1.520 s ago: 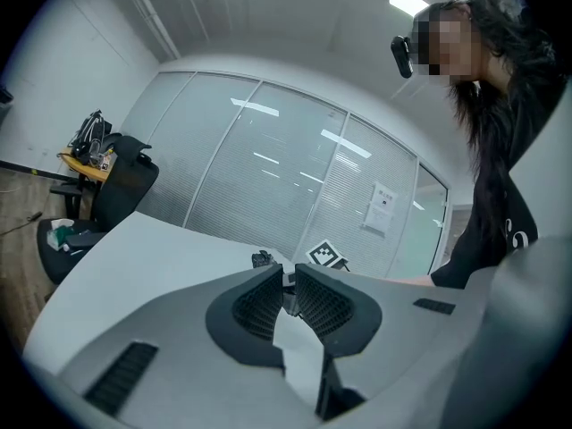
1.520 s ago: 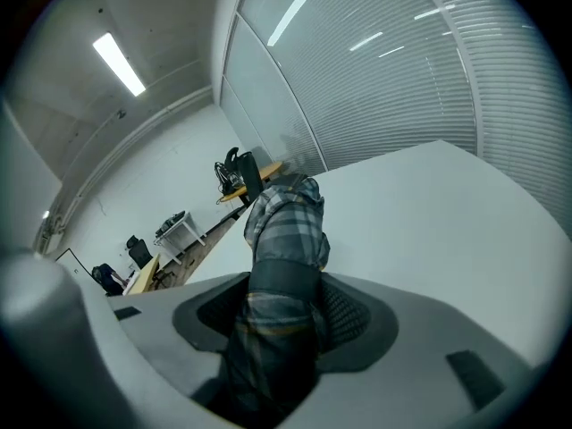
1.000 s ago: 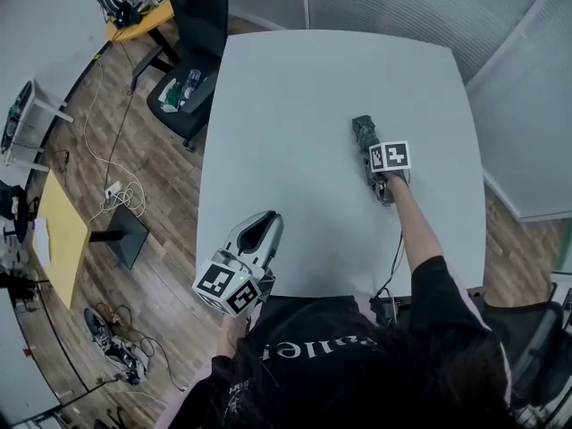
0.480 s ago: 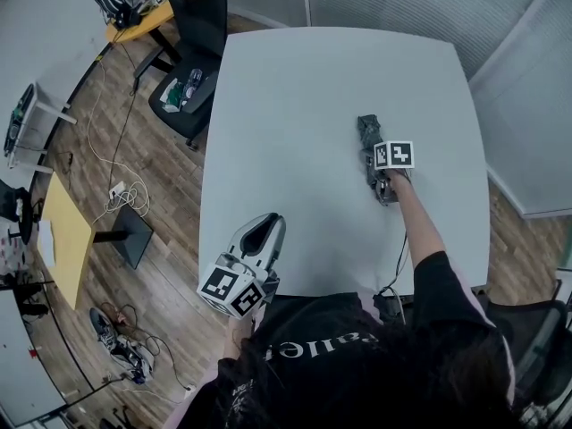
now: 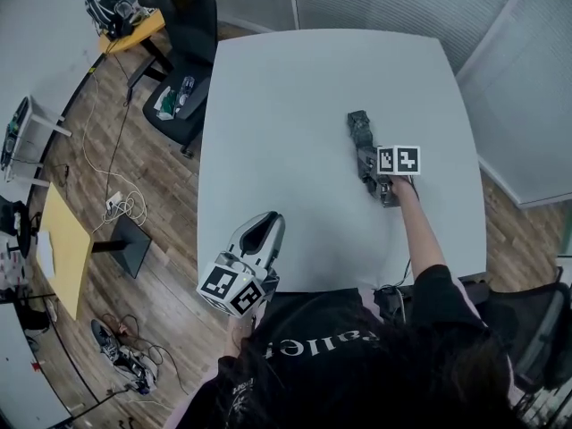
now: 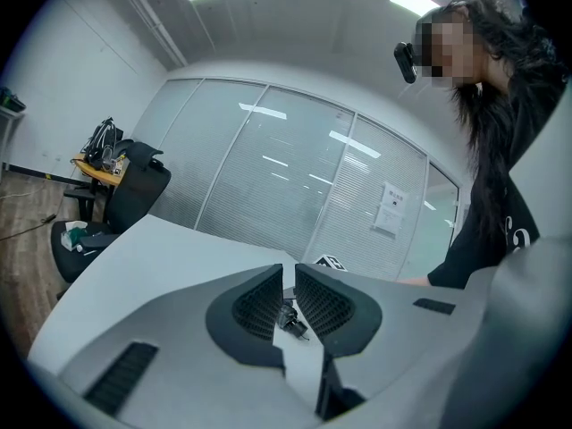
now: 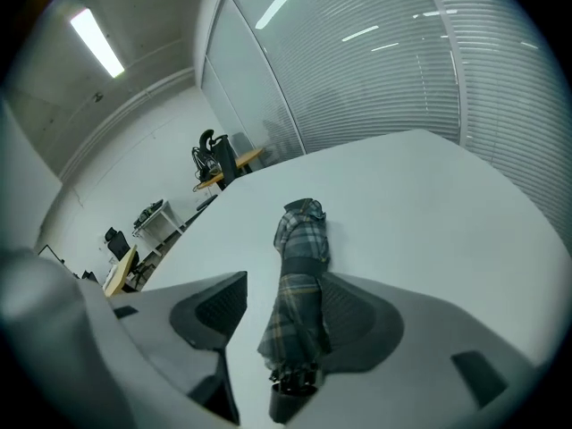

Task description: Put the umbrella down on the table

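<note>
umbrella [image 7: 302,239]: folded, plaid, lying flat on the table [image 5: 286,96], right of its centre
right gripper [image 7: 284,280]: jaws spread full wide, umbrella between them, pads not pressing it; over the table's right side
left gripper [image 6: 288,273]: jaws almost pressed together, nothing in them; at the table's near edge, left part
change: right jaws have widened over the last second; umbrella now rests on the table alone
task: looks released, so placement is about done; only backing the right gripper clear is left
risk: a jaw may nudge the umbrella on leaving
</note>
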Tool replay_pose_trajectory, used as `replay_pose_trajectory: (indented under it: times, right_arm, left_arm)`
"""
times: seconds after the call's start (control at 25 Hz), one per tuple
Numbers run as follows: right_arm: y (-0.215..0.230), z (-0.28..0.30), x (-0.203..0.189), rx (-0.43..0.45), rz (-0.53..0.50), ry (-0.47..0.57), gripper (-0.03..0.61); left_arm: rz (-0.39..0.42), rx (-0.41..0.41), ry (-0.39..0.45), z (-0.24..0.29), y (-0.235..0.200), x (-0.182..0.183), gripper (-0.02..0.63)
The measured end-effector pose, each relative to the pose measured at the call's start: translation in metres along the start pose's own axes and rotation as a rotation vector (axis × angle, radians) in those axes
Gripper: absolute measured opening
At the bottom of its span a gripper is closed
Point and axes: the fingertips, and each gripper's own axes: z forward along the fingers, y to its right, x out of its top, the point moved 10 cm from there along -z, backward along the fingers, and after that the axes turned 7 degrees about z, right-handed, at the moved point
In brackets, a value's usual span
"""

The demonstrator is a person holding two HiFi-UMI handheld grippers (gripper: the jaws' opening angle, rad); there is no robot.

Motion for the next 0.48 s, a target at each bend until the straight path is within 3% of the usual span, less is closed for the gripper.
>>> replay_pose_trajectory:
  times: [0.48]
  right_arm:
    - [-0.038,-0.097,-0.053,0.151,0.035,0.214,0.238]
  left_arm:
    - [0.009,-0.092,-0.003,-0.011,0.005,-0.003,0.058]
